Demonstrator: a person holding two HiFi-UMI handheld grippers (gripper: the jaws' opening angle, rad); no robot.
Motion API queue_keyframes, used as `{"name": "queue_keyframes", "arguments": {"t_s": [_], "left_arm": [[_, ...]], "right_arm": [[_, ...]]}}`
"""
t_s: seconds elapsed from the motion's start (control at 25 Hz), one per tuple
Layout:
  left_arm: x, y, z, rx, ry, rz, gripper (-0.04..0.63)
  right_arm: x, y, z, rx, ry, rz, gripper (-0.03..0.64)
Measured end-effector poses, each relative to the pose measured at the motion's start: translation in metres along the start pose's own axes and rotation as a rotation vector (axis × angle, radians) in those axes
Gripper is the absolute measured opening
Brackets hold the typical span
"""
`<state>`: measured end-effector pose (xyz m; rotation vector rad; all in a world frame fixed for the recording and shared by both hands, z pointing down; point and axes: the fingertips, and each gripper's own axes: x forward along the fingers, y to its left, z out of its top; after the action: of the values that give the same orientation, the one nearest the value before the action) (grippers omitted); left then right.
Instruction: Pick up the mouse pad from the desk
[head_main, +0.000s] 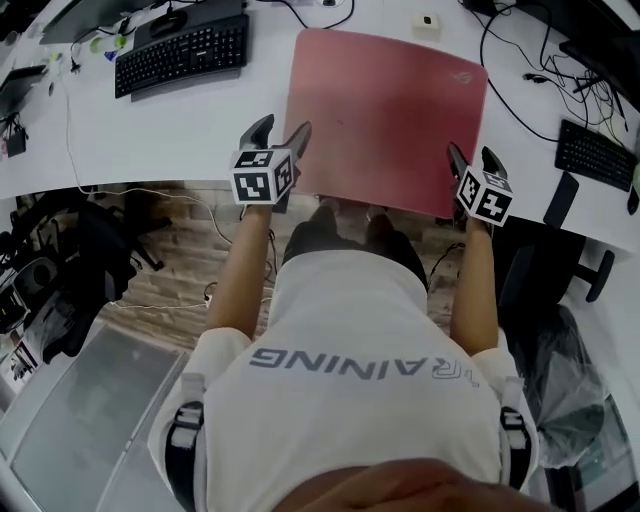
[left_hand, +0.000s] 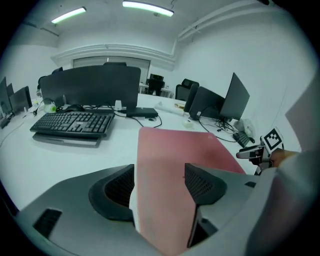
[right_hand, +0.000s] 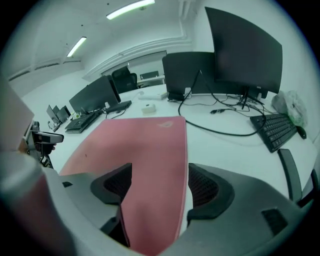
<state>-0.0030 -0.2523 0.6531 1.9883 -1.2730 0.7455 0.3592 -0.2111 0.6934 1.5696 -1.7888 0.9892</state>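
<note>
On the white curved desk (head_main: 180, 135), in the head view, the big pink rectangular mouse pad (head_main: 385, 115) lies flat with its near edge right along the desk's front edge. The left claw (head_main: 284, 126) sits at the pad's near left corner and the right claw (head_main: 471, 153) at the near right corner, both angled down at it. There's a black keyboard (head_main: 182, 50) off to the left on the desk, well apart from the pad, a second dark keyboard (head_main: 595, 152) far right, and black cables (head_main: 520, 70) looping beside the pad's right side. The person's white T-shirt (head_main: 370, 370) fills the bottom of the shot.

Left gripper view: the claw is spread wide, released. The pad's left edge runs straight up between the two jaws, and a strip of white desk shows next to the left jaw. Neither pad is pressing on it as far as I can see. The black keyboard and a dark monitor (left_hand: 92, 87) sit behind on the left, and the other gripper pokes in at the right edge.

Right gripper view: same deal mirrored. The jaws stand apart, nothing clamped, and the pad's right edge runs between them with bare desk by the right jaw. Two dark monitors (right_hand: 245, 55) stand at the back.
</note>
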Motion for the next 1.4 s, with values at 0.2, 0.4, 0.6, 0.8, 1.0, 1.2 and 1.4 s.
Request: {"name": "queue_keyframes", "arguments": {"t_s": [0.2, 0.4, 0.6, 0.8, 1.0, 1.2, 1.4], "left_arm": [[0.009, 0.005, -0.018, -0.005, 0.071, 0.016, 0.327], [0.023, 0.003, -0.033, 0.001, 0.137, 0.021, 0.339], [0.038, -0.001, -0.054, 0.025, 0.195, 0.061, 0.348], [0.036, 0.005, -0.054, 0.035, 0.192, 0.091, 0.351], [0.038, 0.003, -0.057, 0.028, 0.218, 0.092, 0.351], [0.040, -0.004, -0.058, 0.046, 0.242, 0.085, 0.267], [0.044, -0.009, -0.054, 0.082, 0.230, 0.074, 0.204]], "right_arm": [[-0.001, 0.002, -0.019, 0.001, 0.050, -0.012, 0.370], [0.003, 0.004, -0.029, -0.009, 0.082, -0.031, 0.396], [0.004, 0.003, -0.042, -0.010, 0.084, -0.059, 0.410], [0.002, 0.011, -0.039, -0.011, 0.070, -0.082, 0.408], [0.002, 0.013, -0.042, -0.006, 0.061, -0.094, 0.366], [0.005, 0.024, -0.042, -0.021, 0.094, -0.071, 0.286], [0.015, 0.039, -0.042, -0.035, 0.097, -0.002, 0.150]]}}
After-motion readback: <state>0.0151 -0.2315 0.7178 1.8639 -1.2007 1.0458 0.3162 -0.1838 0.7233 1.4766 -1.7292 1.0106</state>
